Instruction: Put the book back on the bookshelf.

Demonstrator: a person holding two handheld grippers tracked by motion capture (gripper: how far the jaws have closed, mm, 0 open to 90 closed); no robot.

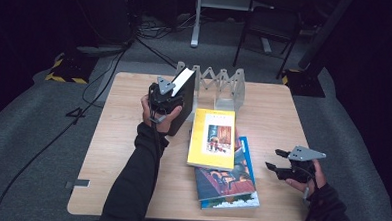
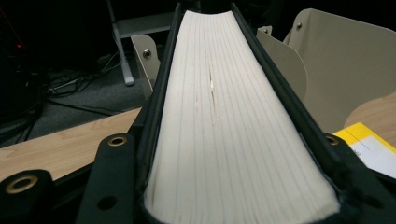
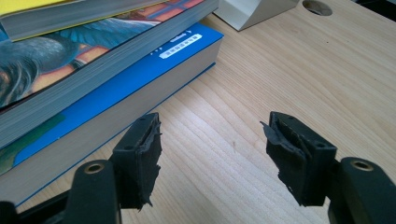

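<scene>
Black-covered book (image 1: 183, 97) upright near the table's (image 1: 130, 187) far edge, in front of the accordion book rack (image 1: 220, 81), clamped across its thickness by left gripper (image 1: 163, 96); right gripper (image 1: 278, 163) jaws apart, empty, beside the book stack (image 1: 221, 166).

Light wooden square bench (image 1: 132, 138) on grey carpeted floor (image 1: 33, 133); behind it, a dark unlit room with black cables (image 1: 105, 71), a white metal frame leg (image 1: 195, 20) and a black chair (image 1: 267, 28).
</scene>
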